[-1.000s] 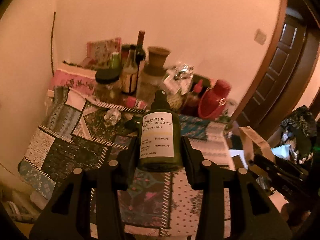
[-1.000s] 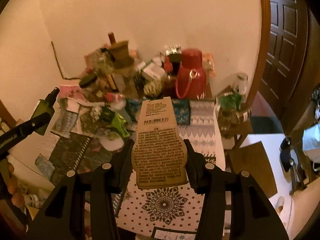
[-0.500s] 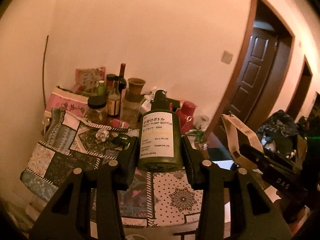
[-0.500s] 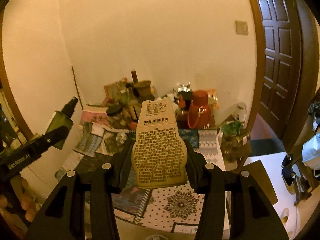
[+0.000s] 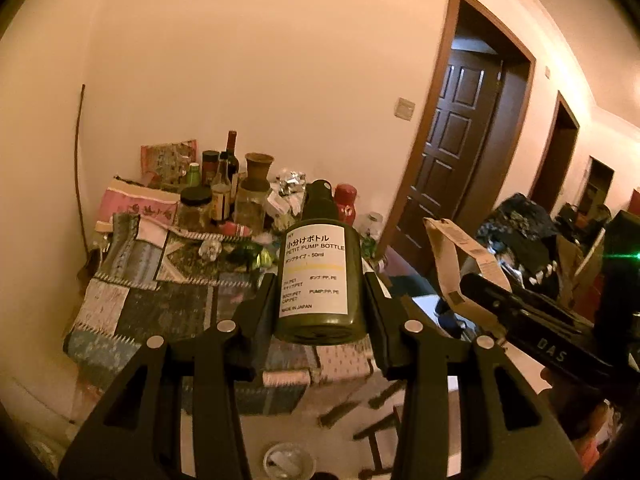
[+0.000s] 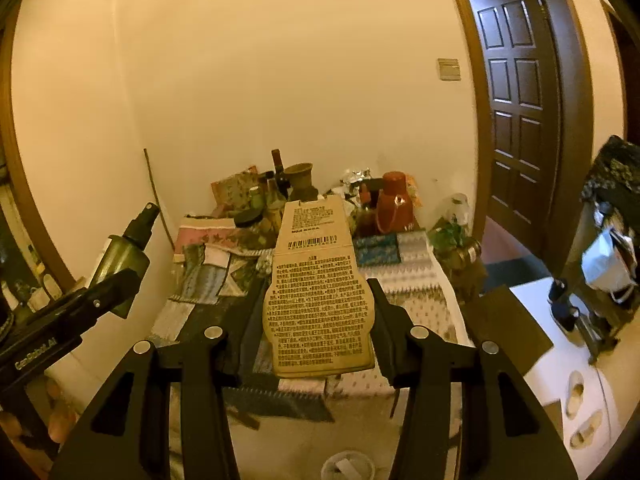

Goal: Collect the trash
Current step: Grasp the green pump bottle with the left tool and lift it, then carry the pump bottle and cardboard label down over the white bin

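My left gripper (image 5: pixel 320 304) is shut on a small dark green pump bottle (image 5: pixel 318 272) with a white label, held upright in the air in front of the table. My right gripper (image 6: pixel 318 320) is shut on a tan printed paper package (image 6: pixel 316 292) with a barcode. The right wrist view shows the bottle (image 6: pixel 126 250) in the left gripper at the left. The left wrist view shows the paper package (image 5: pixel 456 260) in the right gripper at the right. A round white bin (image 6: pixel 346 468) with trash sits on the floor below both grippers.
A table with a patchwork cloth (image 5: pixel 160 280) stands against the wall, crowded at the back with bottles, jars (image 5: pixel 196 206) and a red thermos (image 6: pixel 394 204). A dark wooden door (image 6: pixel 516 92) is to the right. A white low table (image 6: pixel 560 320) and a loaded rack stand at the right.
Both grippers have pulled back and up from the table with their objects still held. The table now looks smaller and farther, and the floor and bin show below.
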`<state>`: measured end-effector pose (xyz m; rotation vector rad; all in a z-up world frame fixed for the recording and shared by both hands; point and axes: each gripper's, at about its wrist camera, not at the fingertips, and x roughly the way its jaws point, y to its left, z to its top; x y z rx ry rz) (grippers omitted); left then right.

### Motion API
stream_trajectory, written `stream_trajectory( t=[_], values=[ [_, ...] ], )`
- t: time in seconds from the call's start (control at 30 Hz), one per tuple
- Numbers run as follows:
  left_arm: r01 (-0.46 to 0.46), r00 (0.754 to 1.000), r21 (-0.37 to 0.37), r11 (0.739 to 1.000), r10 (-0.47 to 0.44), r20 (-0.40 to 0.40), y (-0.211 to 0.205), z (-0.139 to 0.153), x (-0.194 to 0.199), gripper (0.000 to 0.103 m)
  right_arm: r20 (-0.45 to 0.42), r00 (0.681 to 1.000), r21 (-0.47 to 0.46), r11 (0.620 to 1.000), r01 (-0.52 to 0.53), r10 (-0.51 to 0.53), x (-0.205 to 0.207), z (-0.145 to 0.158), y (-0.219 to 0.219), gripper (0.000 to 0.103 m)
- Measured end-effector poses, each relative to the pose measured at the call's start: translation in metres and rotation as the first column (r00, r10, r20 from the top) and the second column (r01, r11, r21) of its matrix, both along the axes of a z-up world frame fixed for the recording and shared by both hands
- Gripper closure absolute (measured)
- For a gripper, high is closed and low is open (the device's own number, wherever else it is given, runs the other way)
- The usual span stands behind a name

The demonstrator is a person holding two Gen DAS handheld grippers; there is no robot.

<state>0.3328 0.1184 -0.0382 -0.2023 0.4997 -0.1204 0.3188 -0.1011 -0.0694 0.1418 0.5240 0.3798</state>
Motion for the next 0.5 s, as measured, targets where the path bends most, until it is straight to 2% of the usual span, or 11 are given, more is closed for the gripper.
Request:
stream_trajectory(
  t=[0.2,0.5],
  values=[
    [0.052,0.998,-0.007,0.999,-0.052,-0.048,0.007,-0.016,-0.045,0.062,-0.049,0.998,-0.023,0.999,0.044,-0.045,-0.042,-0.011,0.003,0.059],
    [0.078,0.983,-0.031,0.996,-0.082,-0.165,-0.001,-0.049,-0.059,0.062,-0.154,0.987,-0.076,0.996,0.037,-0.048,-0.061,-0.038,-0.001,0.059]
  ],
)
